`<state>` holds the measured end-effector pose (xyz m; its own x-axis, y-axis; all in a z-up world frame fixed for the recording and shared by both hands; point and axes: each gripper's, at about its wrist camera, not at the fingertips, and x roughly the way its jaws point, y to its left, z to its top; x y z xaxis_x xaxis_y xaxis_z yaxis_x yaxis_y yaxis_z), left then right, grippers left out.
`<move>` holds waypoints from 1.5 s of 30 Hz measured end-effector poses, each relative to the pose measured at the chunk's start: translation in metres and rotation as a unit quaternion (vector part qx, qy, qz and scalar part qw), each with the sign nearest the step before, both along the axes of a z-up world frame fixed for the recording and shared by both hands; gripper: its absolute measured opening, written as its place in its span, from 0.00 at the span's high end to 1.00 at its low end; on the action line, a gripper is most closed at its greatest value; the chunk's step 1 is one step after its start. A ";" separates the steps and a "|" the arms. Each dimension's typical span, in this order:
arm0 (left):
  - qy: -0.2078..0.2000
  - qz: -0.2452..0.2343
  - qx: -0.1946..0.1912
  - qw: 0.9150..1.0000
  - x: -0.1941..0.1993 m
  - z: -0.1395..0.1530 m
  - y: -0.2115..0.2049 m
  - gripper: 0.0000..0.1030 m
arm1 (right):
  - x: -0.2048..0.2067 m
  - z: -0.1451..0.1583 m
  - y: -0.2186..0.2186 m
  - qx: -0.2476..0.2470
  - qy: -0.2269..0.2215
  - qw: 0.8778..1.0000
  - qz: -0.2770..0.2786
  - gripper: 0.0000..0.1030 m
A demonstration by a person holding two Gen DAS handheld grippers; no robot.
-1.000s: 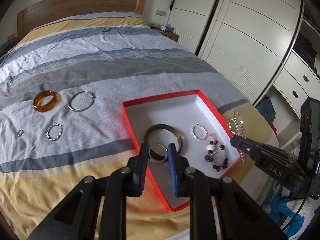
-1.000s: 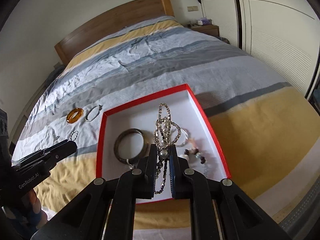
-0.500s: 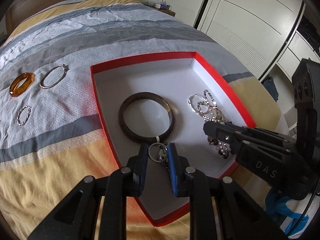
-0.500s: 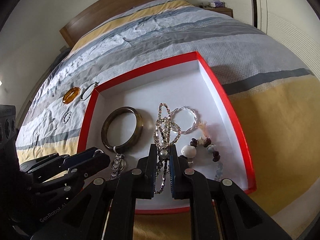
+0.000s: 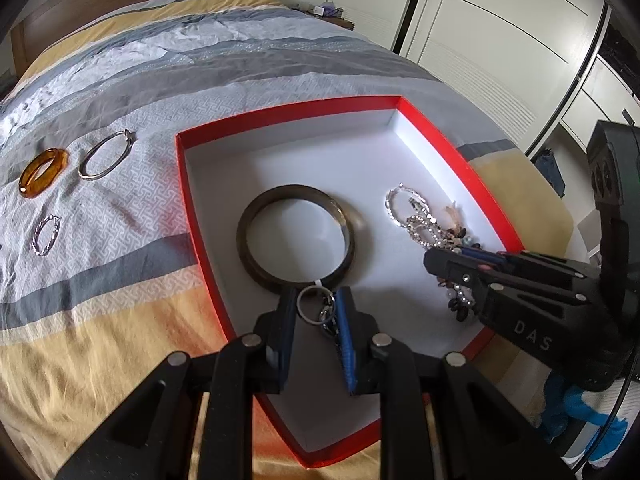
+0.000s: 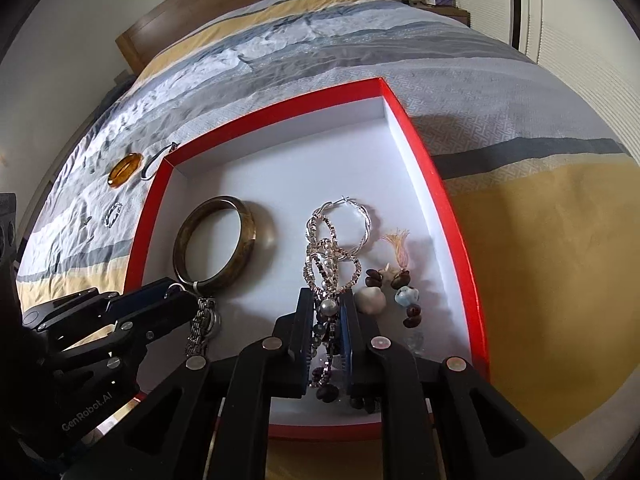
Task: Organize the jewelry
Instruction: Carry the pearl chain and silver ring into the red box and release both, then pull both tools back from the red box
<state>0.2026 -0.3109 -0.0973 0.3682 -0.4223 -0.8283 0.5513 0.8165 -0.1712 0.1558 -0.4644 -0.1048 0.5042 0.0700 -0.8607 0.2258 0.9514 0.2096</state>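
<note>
Bedroom setup, striped duvet (image 5: 248, 64) with a red-rimmed box (image 5: 452, 152) sitting on it, white inside, and that's where everything's getting sorted. Nearest the cameras, the left gripper (image 5: 316, 312) is down in the box pinching a small metal ring with a chain link strap (image 6: 202, 326), pads narrow around it, so it looks gripped. The right gripper (image 6: 326, 310) has a silver beaded necklace (image 6: 326, 256) between its jaws, and those jaws are just starting to open, so I'd say that piece is being let go onto the box floor. Already in the box: a dark bangle (image 5: 296, 238), a twisted silver hoop (image 6: 352, 220) and a stone bead bracelet with a tassel (image 6: 396, 280). Further out, on the duvet beside the box: a small twisted ring (image 5: 46, 234), an amber ring (image 5: 42, 172) and a plain silver hoop (image 5: 104, 156). So roughly past halfway, three pieces left to collect. Wooden headboard (image 6: 240, 4) and wardrobe (image 5: 500, 20) at the back.
</note>
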 end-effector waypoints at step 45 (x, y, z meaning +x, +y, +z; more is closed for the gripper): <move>-0.097 0.014 -0.014 0.995 -0.117 0.131 0.082 0.71 | -0.126 0.144 0.054 -0.032 -0.093 0.995 -0.026 0.55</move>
